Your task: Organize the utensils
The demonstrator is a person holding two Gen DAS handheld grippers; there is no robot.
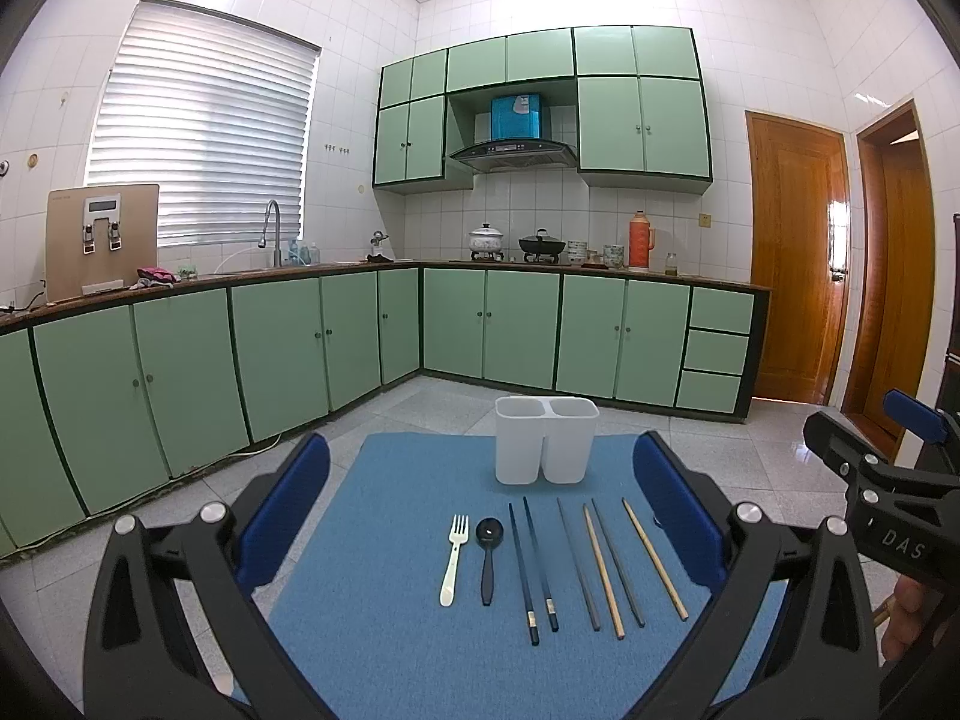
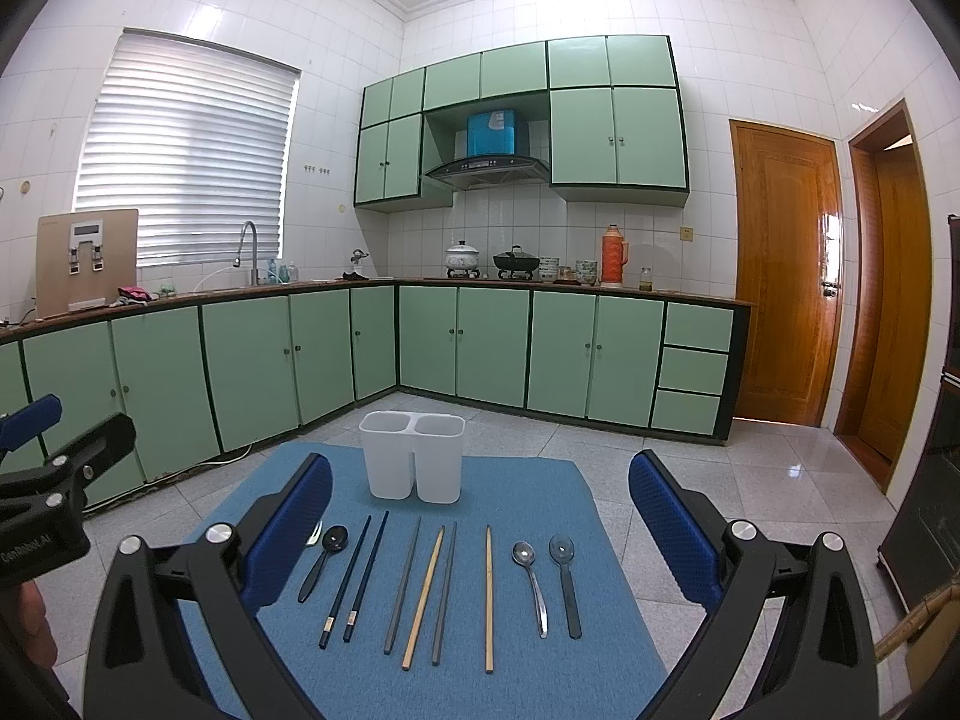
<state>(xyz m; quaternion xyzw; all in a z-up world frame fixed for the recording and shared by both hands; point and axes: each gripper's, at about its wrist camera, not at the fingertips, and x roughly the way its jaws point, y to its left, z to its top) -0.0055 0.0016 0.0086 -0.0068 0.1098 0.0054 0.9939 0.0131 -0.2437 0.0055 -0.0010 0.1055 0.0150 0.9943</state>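
Observation:
A white two-compartment holder [image 1: 546,447] [image 2: 413,456] stands upright at the far edge of a blue mat [image 1: 414,648] [image 2: 540,492]. In a row on the mat lie a cream fork [image 1: 453,558], a black spoon [image 1: 488,552] [image 2: 324,561], dark blue chopsticks [image 1: 534,567] [image 2: 354,582], grey chopsticks [image 1: 579,564] [image 2: 403,585], wooden chopsticks [image 1: 654,558] [image 2: 489,597], a metal spoon [image 2: 531,582] and a dark clear spoon [image 2: 567,582]. My left gripper [image 1: 480,498] is open above the near side of the row, holding nothing. My right gripper [image 2: 480,498] is open too, empty.
The mat sits on a table over a tiled floor [image 2: 750,480]. Green cabinets [image 1: 300,348] with a counter run along the left and back walls. Wooden doors [image 2: 786,276] are at the right. Each gripper shows at the edge of the other's view.

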